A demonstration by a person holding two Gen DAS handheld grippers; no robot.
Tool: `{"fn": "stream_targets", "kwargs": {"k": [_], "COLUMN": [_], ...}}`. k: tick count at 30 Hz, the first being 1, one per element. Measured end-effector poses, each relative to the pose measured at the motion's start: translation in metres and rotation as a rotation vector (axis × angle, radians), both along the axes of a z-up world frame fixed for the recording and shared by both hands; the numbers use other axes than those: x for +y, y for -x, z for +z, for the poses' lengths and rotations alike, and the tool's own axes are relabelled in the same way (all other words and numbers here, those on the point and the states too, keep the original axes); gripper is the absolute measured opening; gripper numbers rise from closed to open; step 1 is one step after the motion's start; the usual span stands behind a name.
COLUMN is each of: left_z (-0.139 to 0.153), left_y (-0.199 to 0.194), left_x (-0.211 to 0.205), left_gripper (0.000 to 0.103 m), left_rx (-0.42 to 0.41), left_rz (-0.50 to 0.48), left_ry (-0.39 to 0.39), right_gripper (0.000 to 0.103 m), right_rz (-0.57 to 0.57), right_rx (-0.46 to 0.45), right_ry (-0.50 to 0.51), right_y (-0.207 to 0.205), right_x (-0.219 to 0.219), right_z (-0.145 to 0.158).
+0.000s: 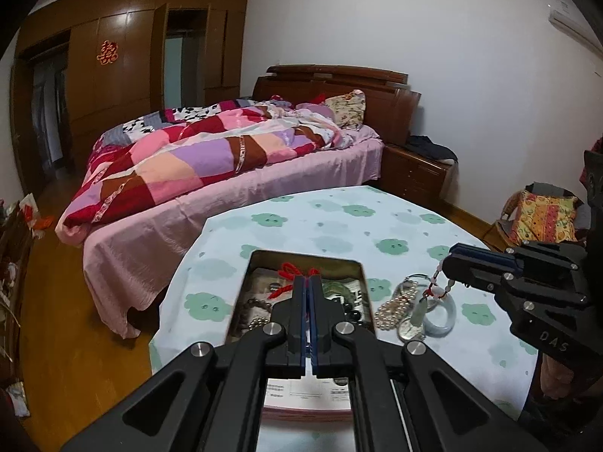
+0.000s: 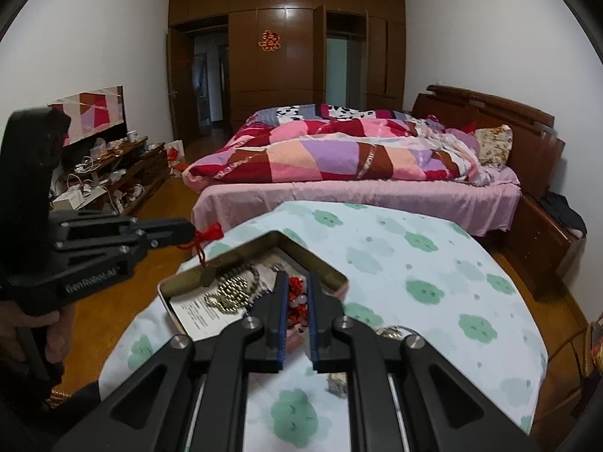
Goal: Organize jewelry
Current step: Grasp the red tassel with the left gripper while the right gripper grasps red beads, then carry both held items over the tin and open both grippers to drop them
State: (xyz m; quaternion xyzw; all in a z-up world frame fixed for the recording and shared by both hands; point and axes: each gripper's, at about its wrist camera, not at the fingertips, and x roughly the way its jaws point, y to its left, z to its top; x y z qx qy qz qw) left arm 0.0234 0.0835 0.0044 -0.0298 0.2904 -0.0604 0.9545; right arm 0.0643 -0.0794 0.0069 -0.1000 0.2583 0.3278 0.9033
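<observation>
An open metal tin [image 1: 360, 275] [image 2: 181, 282] sits on the cloud-print table and holds bead chains [image 2: 233, 292] and papers. My left gripper [image 1: 309, 282] [image 2: 194, 235] is shut on a red knotted cord [image 1: 290, 269] [image 2: 207, 235] whose pendant hangs over the tin. My right gripper [image 2: 297, 282] [image 1: 446, 263] is shut on a red and white bead necklace [image 2: 296, 305] with a jade pendant [image 1: 420, 310], held above a loose pile right of the tin: pearls [image 1: 395, 310], a pale bangle [image 1: 441, 322].
The round table [image 2: 414, 275] has a white cloth with green clouds. A bed with a patchwork quilt [image 2: 339, 154] stands behind it, a nightstand [image 1: 414, 173] to its right, a cluttered low shelf [image 2: 113, 177] at left, a chair with a cushion [image 1: 542, 214] at right.
</observation>
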Motion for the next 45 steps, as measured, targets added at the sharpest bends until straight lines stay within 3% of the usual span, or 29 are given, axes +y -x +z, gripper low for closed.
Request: {"fn": "stream_targets", "kwargs": {"k": [15,32,45], "left_z": [-0.022,-0.043,-0.047], "left_y": [-0.012,-0.024,-0.026], "left_x": [0.01,0.016,0.015], "left_gripper": [0.0,0.0,0.0], "left_rx": [0.054,0.117,0.131], "left_rz": [0.032,0.046,0.036], "left_ry": [0.009,0.014,0.007], "right_gripper": [0.011,0.011,0.011], "right_rz": [0.051,0.052,0.057], "right_rx": [0.024,0.106,0.105], "right_ry": [0.022,0.059,0.091], "right_y": [-0.011,-0.024,-0.024], "right_x": [0.037,0.051,0.058], "right_z": [-0.011,-0.039,-0.047]}}
